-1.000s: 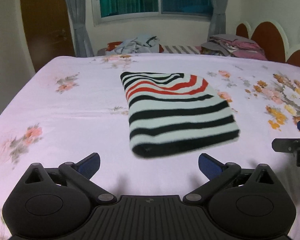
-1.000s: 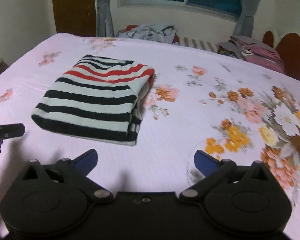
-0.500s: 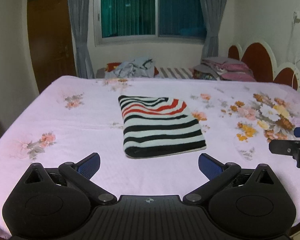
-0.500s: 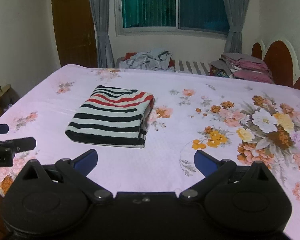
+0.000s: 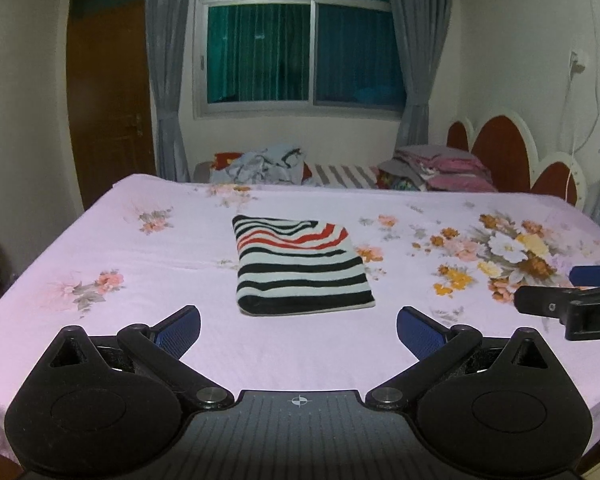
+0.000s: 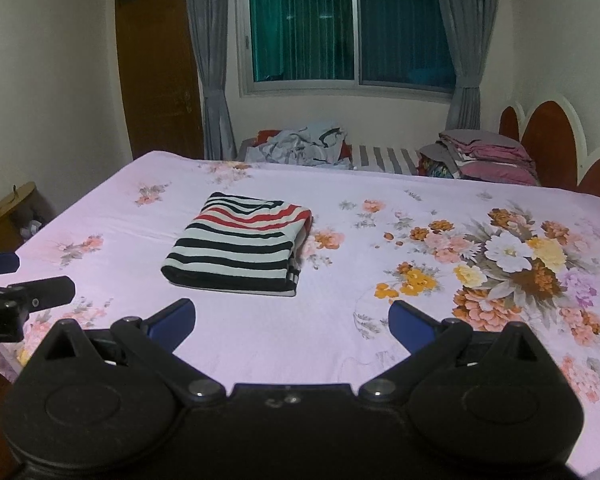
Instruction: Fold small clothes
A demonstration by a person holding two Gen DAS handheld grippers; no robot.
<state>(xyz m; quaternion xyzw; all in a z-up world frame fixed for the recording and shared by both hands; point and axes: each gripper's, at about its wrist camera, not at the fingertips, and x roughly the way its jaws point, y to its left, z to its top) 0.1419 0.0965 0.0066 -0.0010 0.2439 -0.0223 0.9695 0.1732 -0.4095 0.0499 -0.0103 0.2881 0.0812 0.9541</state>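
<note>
Both grippers have pulled back and risen over the last second, so the striped garment (image 5: pixel 300 268) now looks smaller, lying folded mid-bed on the floral sheet (image 5: pixel 140 264); this piece seems finished. The left gripper (image 5: pixel 298 330) hovers released, empty; the right gripper (image 6: pixel 292 322) likewise, level beside it.

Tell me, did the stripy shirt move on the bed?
No. The stripy shirt lies by the same orange flower on the bed sheet; only the cameras pulled back.

Left hand-held gripper (image 5: pixel 298 326) and right hand-held gripper (image 6: pixel 292 320), jaws wide, empty.
</note>
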